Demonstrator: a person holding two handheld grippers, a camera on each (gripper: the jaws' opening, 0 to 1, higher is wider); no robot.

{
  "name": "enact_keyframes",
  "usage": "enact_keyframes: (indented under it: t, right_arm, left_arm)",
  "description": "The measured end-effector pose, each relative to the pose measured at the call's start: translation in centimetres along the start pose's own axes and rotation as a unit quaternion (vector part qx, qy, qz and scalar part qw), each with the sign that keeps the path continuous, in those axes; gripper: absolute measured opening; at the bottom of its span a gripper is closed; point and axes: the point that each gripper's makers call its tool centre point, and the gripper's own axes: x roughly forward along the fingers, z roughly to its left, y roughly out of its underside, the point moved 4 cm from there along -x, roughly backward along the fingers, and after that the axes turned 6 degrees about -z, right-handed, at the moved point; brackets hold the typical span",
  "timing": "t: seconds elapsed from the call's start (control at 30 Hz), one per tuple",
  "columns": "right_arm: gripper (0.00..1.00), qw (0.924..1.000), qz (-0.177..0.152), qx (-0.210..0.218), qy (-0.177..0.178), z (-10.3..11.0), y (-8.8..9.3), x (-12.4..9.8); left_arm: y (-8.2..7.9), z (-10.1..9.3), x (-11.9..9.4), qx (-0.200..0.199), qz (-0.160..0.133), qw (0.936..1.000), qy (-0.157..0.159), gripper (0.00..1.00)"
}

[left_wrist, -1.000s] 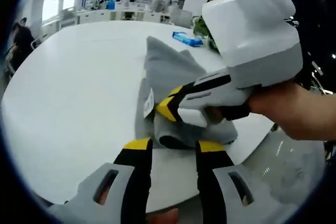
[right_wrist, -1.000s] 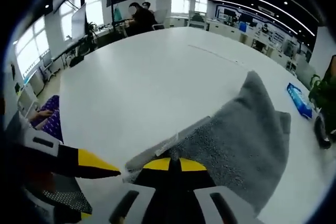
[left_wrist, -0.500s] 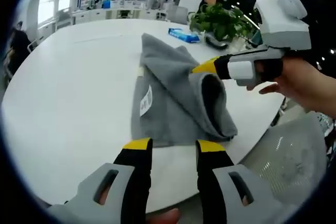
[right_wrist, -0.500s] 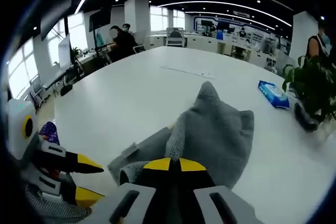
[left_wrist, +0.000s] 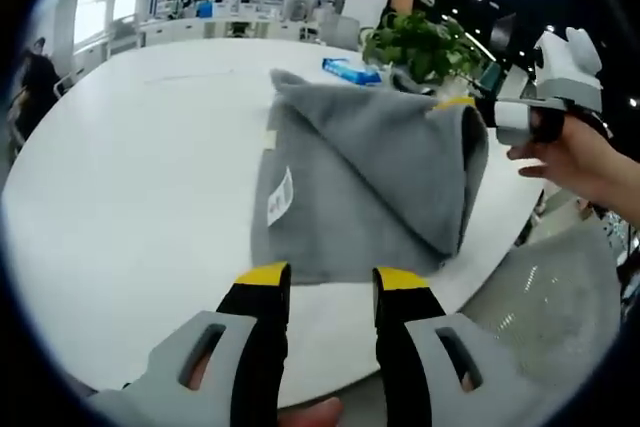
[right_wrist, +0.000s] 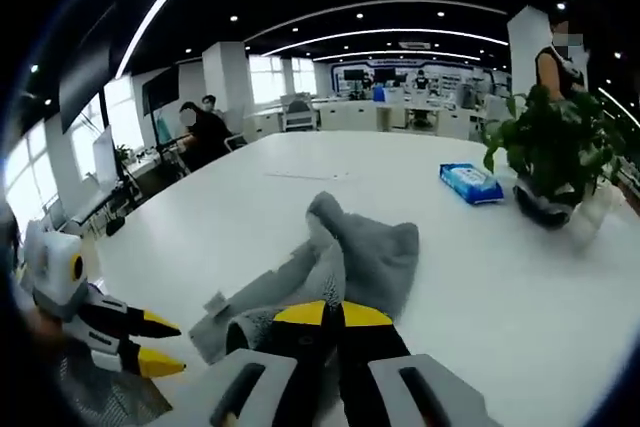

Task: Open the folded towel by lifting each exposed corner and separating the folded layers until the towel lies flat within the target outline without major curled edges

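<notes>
Two grippers are at work. My right gripper (right_wrist: 332, 315) has its yellow-tipped jaws closed together on a corner of the grey towel (left_wrist: 360, 187); in the left gripper view it (left_wrist: 470, 107) sits at the towel's raised right-hand edge, held by a hand (left_wrist: 585, 162). My left gripper (left_wrist: 325, 279) has its jaws parted with nothing between them, hanging just short of the towel's near edge; in the right gripper view it (right_wrist: 150, 342) shows at the lower left, also apart.

The towel rests on the white table (left_wrist: 130, 167), its lower layer flat with the white label (left_wrist: 279, 196) showing, while the upper layer is lifted into a tent toward the right gripper. I judge the unfolding to be partway: one layer is coming off, yet the towel is far from flat, and I cannot make out any target outline.

Against half a second ago, the held corner has been carried higher and farther right, the fold has opened wider, and more of the layer is spread. A blue packet (right_wrist: 470, 183) and a potted plant (right_wrist: 545, 152) stand beyond.
</notes>
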Motion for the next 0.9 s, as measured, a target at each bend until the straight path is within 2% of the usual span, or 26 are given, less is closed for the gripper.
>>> enact_keyframes:
  t: [0.2,0.5,0.63,0.9]
  right_arm:
    - [0.00,0.9996,-0.001,0.009,0.028,-2.3,0.4,-1.4]
    - [0.00,0.9961,0.016,0.036,0.079,-6.2,1.9,-3.5]
    - [0.00,0.9949,0.022,0.042,0.089,-6.8,2.5,-4.1]
    - [0.00,0.9933,0.052,0.018,0.102,-7.8,4.2,-4.7]
  left_arm:
    - [0.2,0.0,0.0,0.000,0.004,1.0000,-0.001,0.31]
    - [0.4,-0.1,-0.1,-0.004,0.006,1.0000,0.001,0.31]
    - [0.4,-0.1,-0.1,-0.004,0.007,1.0000,0.001,0.31]
    - [0.6,-0.1,0.1,-0.003,0.012,0.9999,0.002,0.31]
